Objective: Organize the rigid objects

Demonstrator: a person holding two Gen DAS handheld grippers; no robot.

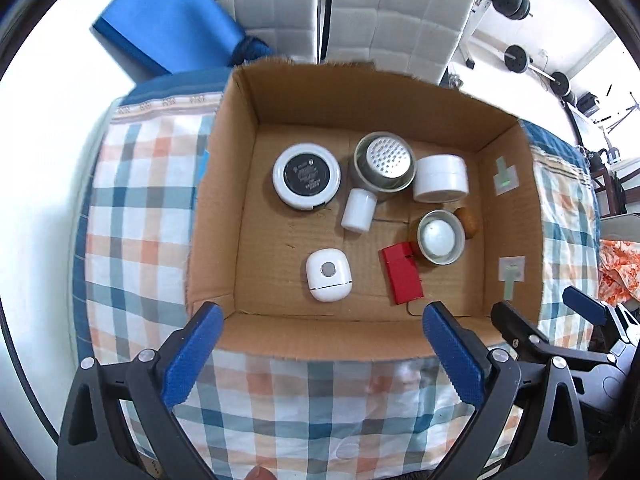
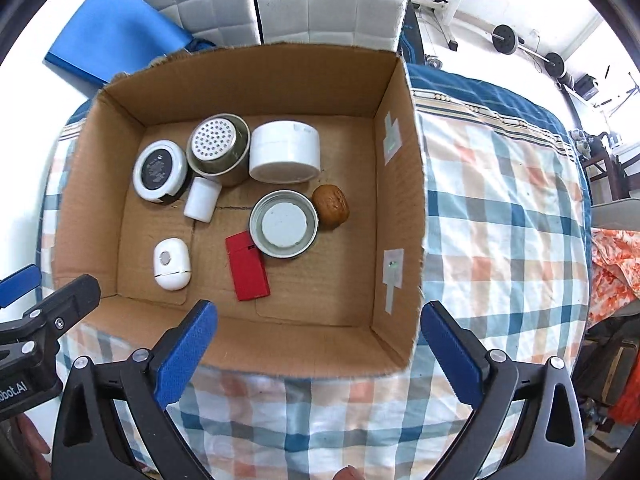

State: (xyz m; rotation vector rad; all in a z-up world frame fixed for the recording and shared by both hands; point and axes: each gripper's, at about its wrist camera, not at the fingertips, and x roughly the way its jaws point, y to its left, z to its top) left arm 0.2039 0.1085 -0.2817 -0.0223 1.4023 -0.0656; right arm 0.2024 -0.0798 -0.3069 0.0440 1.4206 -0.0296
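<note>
An open cardboard box [image 1: 240,208] sits on a bed covered with a checked cloth [image 1: 136,216]. Both claws hover above its near rim, pointing down. The left claw [image 1: 322,354] is released, jaws fully spread, nothing between them. The right claw [image 2: 318,354] is likewise released and empty.

Contents, counted: one round white case with a black centre [image 1: 306,176], one perforated metal cup [image 1: 384,166], one large white jar [image 1: 440,178], one small white cylinder [image 1: 359,210], one metal tin with a white lid [image 1: 440,236], one brown walnut-like object [image 2: 330,205], one red flat case [image 1: 402,274], one white rounded device [image 1: 329,275]. The jar, cup and cylinder touch; the red case touches the tin.

The box floor is bare along the left wall and the near right corner. Behind the box: a blue mat [image 1: 168,24] and a padded white headboard [image 1: 400,20]. Gym weights [image 1: 516,58] stand well apart.
</note>
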